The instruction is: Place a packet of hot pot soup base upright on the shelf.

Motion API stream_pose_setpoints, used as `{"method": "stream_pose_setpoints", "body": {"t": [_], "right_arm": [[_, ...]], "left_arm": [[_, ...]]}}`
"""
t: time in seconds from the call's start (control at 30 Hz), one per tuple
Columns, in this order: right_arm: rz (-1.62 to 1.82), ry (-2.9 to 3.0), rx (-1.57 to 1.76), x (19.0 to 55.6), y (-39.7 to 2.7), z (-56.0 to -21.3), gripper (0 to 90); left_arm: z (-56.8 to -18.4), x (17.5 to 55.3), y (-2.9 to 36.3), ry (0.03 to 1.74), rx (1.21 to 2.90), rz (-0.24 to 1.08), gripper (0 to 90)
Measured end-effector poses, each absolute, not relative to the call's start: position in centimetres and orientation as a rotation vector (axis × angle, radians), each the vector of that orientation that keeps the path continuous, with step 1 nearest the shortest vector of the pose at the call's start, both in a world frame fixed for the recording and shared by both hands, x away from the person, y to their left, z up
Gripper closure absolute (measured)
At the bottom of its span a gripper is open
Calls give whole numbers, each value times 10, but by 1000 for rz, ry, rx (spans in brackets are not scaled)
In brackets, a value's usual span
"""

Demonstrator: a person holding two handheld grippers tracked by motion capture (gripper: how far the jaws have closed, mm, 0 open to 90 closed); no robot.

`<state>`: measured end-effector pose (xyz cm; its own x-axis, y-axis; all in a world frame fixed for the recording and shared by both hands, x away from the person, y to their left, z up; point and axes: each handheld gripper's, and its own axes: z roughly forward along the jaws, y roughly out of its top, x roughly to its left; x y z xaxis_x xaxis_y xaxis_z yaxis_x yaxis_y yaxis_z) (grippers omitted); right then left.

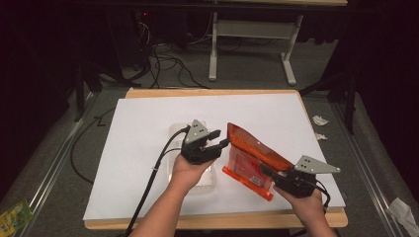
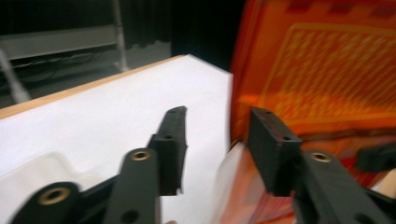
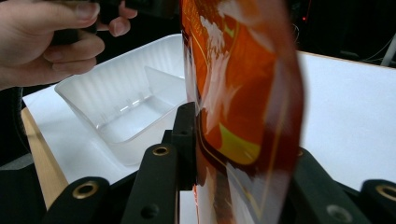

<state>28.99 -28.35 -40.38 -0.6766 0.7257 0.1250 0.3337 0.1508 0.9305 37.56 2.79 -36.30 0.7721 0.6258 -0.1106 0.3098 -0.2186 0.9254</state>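
Right gripper (image 1: 269, 174) clamps orange pouch (image 1: 252, 158) at lower edge — pouch upright, just beside your left gripper (image 1: 221, 139). Left jaws parted, nothing gripped. Step looks like opening pouch; next — pinch top edge, clear tray (image 3: 116, 107) below left hand.

High view looks down; both gripper views closely share the orange pouch (image 1: 249, 158).

A wooden table (image 1: 148, 93) carries a white sheet (image 1: 143, 123); on it, seemingly, a clear plastic tray (image 1: 210, 177)
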Motion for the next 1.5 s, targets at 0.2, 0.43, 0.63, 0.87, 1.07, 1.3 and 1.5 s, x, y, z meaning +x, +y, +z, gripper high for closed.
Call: {"method": "stream_pose_setpoints", "body": {"t": [0.2, 0.43, 0.63, 0.87, 1.07, 1.3, 1.5], "right_arm": [[1541, 2074, 1038, 290, -284, -404, 720], [1540, 2070, 1051, 289, -285, -405, 719], [1538, 2069, 1051, 289, -285, -406, 719], [1539, 2069, 1048, 288, -286, -407, 720], [1544, 2061, 1072, 289, -286, -407, 722], [1543, 2032, 1078, 285, -281, -401, 725], [1596, 1971, 1107, 280, -284, -391, 726]], "left_arm": [[-365, 369, 60, 768, 1834, 419, 438], [-373, 348, 114, 845, 1839, 480, 364], [-389, 329, 163, 943, 1845, 530, 352], [-428, 309, 205, 1018, 1815, 580, 349], [-434, 316, 219, 1063, 1791, 556, 337], [-441, 319, 216, 1054, 1821, 536, 331], [-441, 318, 217, 1036, 1805, 537, 328]]}}
